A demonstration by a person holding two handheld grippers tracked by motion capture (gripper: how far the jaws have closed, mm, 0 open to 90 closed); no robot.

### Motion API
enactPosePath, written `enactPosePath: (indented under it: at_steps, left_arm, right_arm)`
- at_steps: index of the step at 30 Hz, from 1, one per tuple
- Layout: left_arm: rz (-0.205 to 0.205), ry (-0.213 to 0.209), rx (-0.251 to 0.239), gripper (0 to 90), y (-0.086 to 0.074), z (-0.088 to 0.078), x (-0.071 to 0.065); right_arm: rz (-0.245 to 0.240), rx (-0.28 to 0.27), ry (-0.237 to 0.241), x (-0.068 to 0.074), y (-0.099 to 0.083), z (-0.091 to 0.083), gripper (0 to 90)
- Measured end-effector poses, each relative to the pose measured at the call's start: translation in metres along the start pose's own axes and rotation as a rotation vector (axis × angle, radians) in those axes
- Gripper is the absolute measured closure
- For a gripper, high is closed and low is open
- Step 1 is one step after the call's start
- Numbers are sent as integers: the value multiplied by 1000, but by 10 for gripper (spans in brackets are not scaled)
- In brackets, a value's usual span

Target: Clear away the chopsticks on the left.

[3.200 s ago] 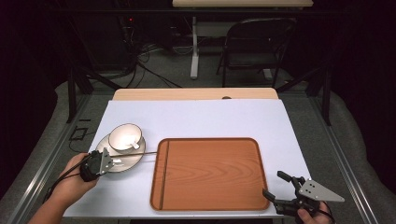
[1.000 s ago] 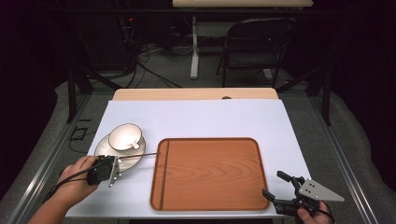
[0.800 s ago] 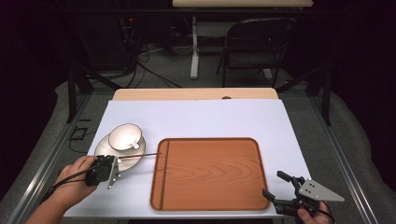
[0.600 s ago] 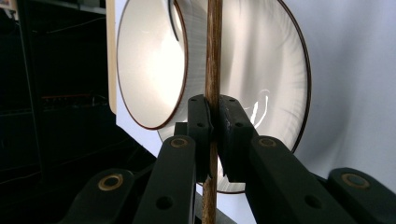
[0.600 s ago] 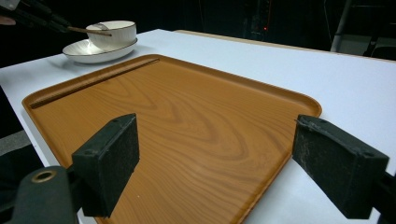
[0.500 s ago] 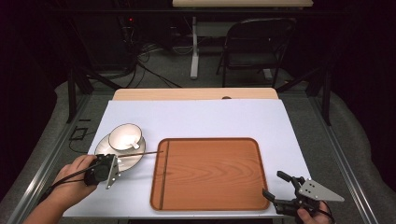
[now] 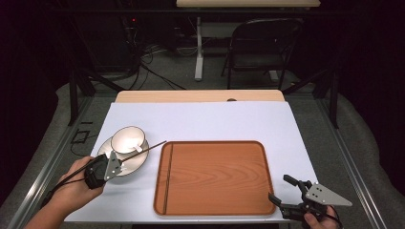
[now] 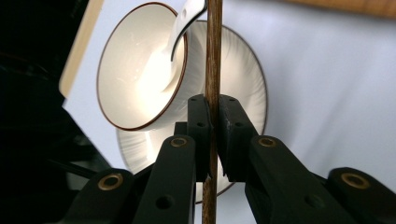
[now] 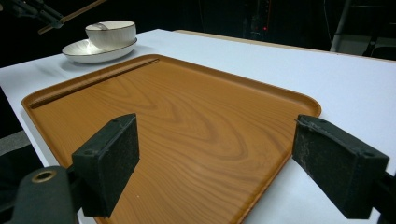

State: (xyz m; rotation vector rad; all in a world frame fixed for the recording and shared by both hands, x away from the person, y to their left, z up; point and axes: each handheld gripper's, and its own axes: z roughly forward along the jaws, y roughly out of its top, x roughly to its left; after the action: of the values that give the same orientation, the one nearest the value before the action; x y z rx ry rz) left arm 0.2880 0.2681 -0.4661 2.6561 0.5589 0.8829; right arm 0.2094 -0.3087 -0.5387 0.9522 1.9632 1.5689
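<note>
Wood-grain brown, the tray (image 7: pixel 214 177) lies flat on the white table sheet (image 7: pixel 200 121) and serves as the landmark. Off its far left corner stands a white saucer (image 7: pixel 125 166) with a white, brown-rimmed cup (image 7: pixel 128 140) on it, and a white spoon (image 8: pixel 187 18) leans inside the cup. The left gripper (image 7: pixel 106 167) hangs just left of the tray, over the near edge of the saucer, its jaws pinched tight on a thin dark wooden stick (image 7: pixel 145 149). That stick is held in the air and slants from the pads across the saucer and past the cup, its free tip reaching about to the tray's far left corner; whether it brushes the cup's rim I cannot tell. Cup and saucer sit directly beneath the stick's path. The right gripper (image 7: pixel 285 190) rests at the tray's near right corner, jaws spread wide with nothing between them, looking across the bare tray surface. Beyond the table, behind the tray's far edge, stands a folding chair (image 7: pixel 260 50).
</note>
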Motion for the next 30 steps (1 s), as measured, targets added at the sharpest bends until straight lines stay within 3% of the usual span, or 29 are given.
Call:
enactPosePath:
  at_steps: [1, 2, 3, 4, 5, 6, 8, 9, 12, 13, 14, 15, 16, 17, 18, 22, 23, 28, 29, 30]
  left_arm:
    - [-40, -16, -8, 840, 1, -1, 1]
    - [-40, -16, -8, 840, 1, -1, 1]
    - [-126, -44, -34, 840, 3, -1, 4]
    - [-126, -44, -34, 839, 3, -1, 4]
    - [-174, -57, -52, 840, 4, -2, 5]
    - [-262, -84, -63, 839, 6, -2, 8]
    - [-350, -110, -70, 840, 9, -2, 12]
    - [-350, -110, -70, 840, 9, -2, 12]
    - [-532, -182, -76, 840, 13, -1, 18]
    - [-561, -193, -78, 840, 13, 0, 20]
    - [-630, -219, -83, 840, 13, 1, 22]
    - [-630, -219, -83, 840, 13, 1, 22]
    - [-666, -237, -84, 840, 12, 1, 24]
    - [-736, -265, -87, 840, 12, 2, 26]
    - [-778, -273, -90, 839, 11, 2, 27]
    - [-883, -311, -75, 840, 10, 1, 30]
    - [-883, -311, -75, 840, 10, 1, 30]
    - [-1021, -387, -92, 840, 9, 2, 33]
    - [-1021, -387, -92, 840, 9, 2, 33]
    - [-1047, -406, -94, 840, 9, 3, 33]
  right_arm:
    - [0, 0, 0, 0, 0, 0, 143]
    - [1, 0, 0, 0, 0, 0, 143]
    - [1, 0, 0, 0, 0, 0, 143]
    - [1, 0, 0, 0, 0, 0, 143]
    - [0, 0, 0, 0, 0, 0, 143]
    - [0, 1, 1, 0, 0, 0, 143]
    - [2, 2, 0, 0, 0, 0, 143]
    - [2, 2, 1, 0, 0, 0, 143]
    - [1, 0, 0, 0, 0, 0, 143]
    - [0, 0, -1, 0, 0, 0, 143]
    - [1, 0, -1, -1, 0, 0, 143]
    - [1, 0, -1, -1, 0, 0, 143]
    - [0, 1, -1, -1, 0, 0, 143]
    - [1, 1, 0, 0, 0, 0, 143]
    - [1, 1, 0, 0, 0, 0, 143]
    - [1, 0, 0, -1, 0, 0, 143]
    - [1, 0, 0, -1, 0, 0, 143]
    - [1, 0, 1, -1, 0, 0, 143]
    - [1, 0, 1, -1, 0, 0, 143]
    - [1, 0, 1, -1, 0, 0, 143]
